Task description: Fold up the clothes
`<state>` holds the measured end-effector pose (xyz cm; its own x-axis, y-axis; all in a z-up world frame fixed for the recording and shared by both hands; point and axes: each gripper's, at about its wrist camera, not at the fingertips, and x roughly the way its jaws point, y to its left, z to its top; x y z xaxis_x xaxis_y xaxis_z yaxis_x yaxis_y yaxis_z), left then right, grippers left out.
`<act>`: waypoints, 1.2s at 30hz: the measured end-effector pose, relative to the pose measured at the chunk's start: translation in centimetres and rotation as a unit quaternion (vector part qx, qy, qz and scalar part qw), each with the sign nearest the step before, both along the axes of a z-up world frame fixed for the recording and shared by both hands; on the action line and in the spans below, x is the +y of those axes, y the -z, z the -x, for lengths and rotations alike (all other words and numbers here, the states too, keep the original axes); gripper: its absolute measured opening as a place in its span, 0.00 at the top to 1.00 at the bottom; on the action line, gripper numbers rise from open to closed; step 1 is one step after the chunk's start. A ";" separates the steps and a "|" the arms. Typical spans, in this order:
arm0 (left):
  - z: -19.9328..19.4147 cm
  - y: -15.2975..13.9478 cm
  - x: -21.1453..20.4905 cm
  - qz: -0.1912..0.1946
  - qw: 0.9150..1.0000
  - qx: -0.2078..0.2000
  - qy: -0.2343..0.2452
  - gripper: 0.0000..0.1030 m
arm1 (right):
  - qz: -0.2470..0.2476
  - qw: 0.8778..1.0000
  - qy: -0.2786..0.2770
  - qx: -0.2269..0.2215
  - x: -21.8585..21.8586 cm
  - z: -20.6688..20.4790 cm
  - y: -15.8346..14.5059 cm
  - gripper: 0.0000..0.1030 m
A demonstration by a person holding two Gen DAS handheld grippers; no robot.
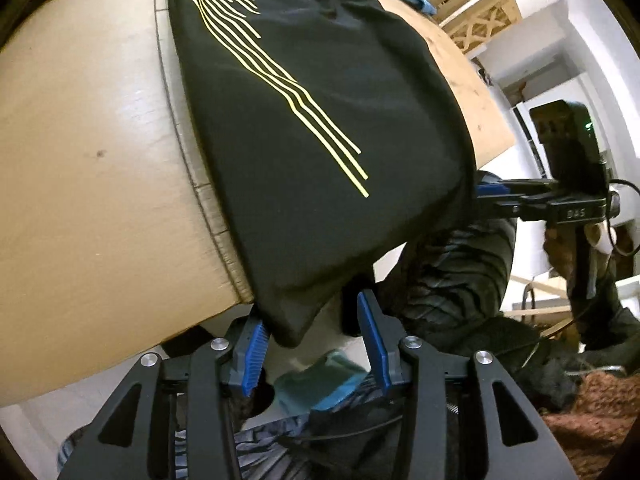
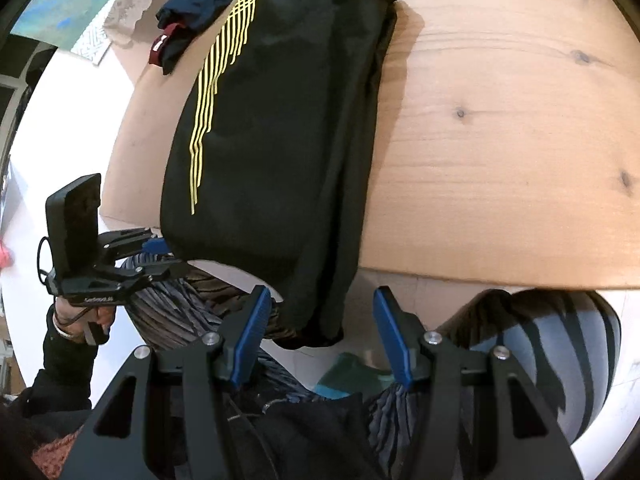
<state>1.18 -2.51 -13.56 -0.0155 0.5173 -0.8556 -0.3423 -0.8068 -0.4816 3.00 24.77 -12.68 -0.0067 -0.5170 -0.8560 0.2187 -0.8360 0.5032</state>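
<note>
In the left wrist view a pale wooden worktop point(image 1: 92, 184) fills the left side, and a black garment point(image 1: 320, 128) with thin yellow lines printed on it lies lengthwise across it, its near end hanging over the worktop's edge. The left gripper point(image 1: 314, 344) sits just below that edge with its blue-padded jaws apart; the hanging corner of the garment dips between them and brushes the left pad, unclamped. Further right, the right gripper point(image 1: 490, 194) reaches in sideways at the garment's other near corner; its tips are hidden against the cloth, so whether they are pinching it cannot be told from here. In the right wrist view the left gripper point(image 2: 158, 250) shows at the left, held in a hand point(image 2: 86, 322) wearing a bangle, its tips at the garment's near left corner. A small dark blue and maroon folded pile point(image 2: 192, 12) lies at the far left of the worktop point(image 2: 500, 140). The black garment point(image 2: 280, 140) runs down the middle, folded narrow, its lower end drooping off the edge. The right gripper point(image 2: 320, 340) has its jaws wide apart, the drooping end between them, gripping nothing
</note>
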 end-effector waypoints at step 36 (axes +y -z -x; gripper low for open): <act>-0.8 -5.9 -2.1 -0.184 0.980 0.072 -0.025 0.87 | 0.151 0.988 0.023 0.010 2.9 -0.3 -4.0 0.91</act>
<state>2.03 -4.60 -7.61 -0.1567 0.7862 -0.5978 -0.3925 -0.6050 -0.6927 3.29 27.64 -8.70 -0.0507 -0.7482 -0.6615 0.1958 -0.6570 0.7280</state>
